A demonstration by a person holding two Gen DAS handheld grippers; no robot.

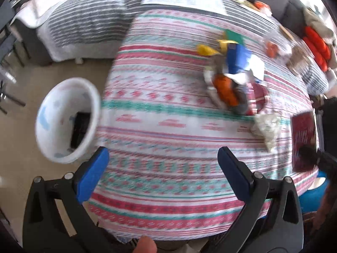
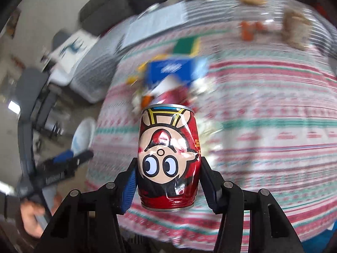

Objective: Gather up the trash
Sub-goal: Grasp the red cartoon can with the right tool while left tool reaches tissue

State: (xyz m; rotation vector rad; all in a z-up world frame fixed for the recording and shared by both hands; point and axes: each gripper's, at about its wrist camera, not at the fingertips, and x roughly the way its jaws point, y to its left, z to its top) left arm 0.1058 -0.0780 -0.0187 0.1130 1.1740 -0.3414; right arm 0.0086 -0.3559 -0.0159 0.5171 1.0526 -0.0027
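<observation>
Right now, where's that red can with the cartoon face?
In the right wrist view the red can sits centre-frame, clamped between the right gripper fingers, above the striped tablecloth.

Bright daylight; heavy motion blur; fisheye bending, dark corners.

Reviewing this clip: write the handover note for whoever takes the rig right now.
Right gripper: shut on the red cartoon can, lifted over the table.
Left gripper: open, empty, beside the white bin.
Bin holds one dark item.
Left: bin the can, then the wrapper pile and the crumpled paper on the striped tablecloth.
</observation>
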